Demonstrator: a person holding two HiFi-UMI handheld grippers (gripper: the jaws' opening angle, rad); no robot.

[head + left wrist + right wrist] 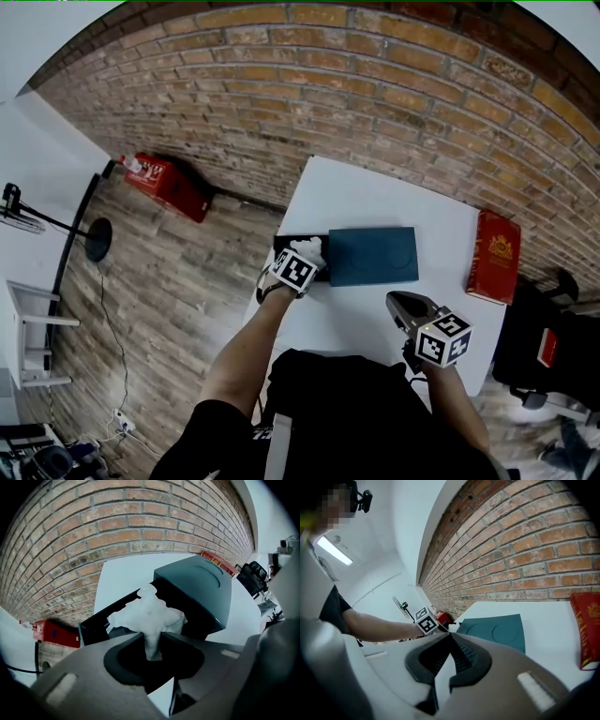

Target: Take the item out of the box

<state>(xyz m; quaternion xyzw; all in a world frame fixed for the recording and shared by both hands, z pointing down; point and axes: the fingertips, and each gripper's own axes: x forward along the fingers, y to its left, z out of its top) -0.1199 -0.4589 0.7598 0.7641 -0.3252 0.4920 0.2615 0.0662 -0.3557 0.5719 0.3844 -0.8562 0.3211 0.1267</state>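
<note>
Half done at most: the left hand-held gripper (151, 642) pinches the white crumpled paper (149, 615), which lies partly inside the teal box (202, 595) and its pulled-out black tray (93, 629) at the bench (375, 187) left edge and needs lifting clear, while the right hand-held gripper (448, 634) hovers closed and empty.

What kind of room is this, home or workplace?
Probably a workplace or studio, not a home: bare brick wall, plain white table, red case and a stand on the plank floor.

White table (375, 192) carries a teal box (373, 255) and (well apart) a red book (493, 256).
</note>
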